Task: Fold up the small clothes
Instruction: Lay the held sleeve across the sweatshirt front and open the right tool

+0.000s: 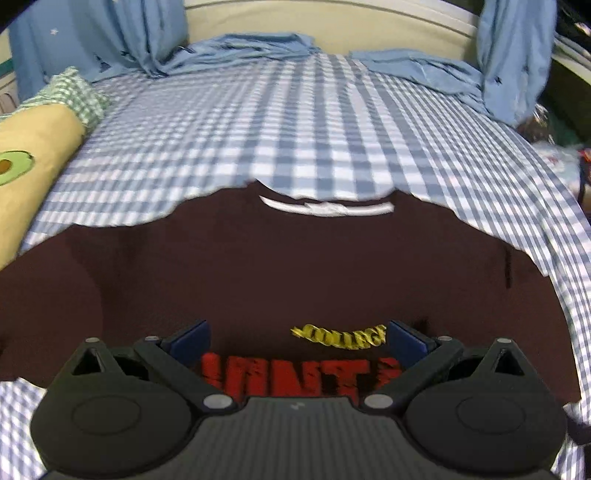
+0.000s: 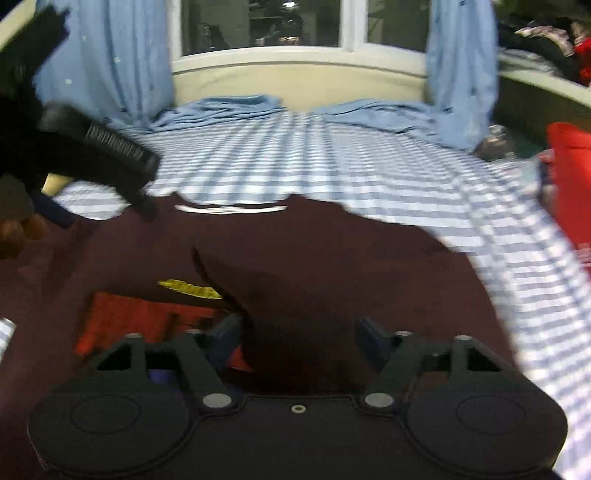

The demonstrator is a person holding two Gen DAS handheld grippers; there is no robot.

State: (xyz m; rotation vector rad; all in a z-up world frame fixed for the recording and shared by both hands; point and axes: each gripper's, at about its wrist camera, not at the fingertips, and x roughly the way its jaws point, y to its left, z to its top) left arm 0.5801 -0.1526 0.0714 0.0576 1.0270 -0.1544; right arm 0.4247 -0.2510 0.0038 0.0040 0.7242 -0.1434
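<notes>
A maroon T-shirt with red and yellow print and a white neck label lies spread on the blue-and-white checked bed sheet. My left gripper hovers over the print, jaws wide apart, nothing pinched between the blue pads. In the right wrist view the T-shirt has one side folded over onto the print. My right gripper stands open, with that fold lying loose between its fingers. Of the left tool, the black body and a person's hand show at the upper left.
A yellow pillow with green checked trim lies at the bed's left edge. Light blue curtains hang at the far end below a window. A red object and a pile of clothes sit to the right.
</notes>
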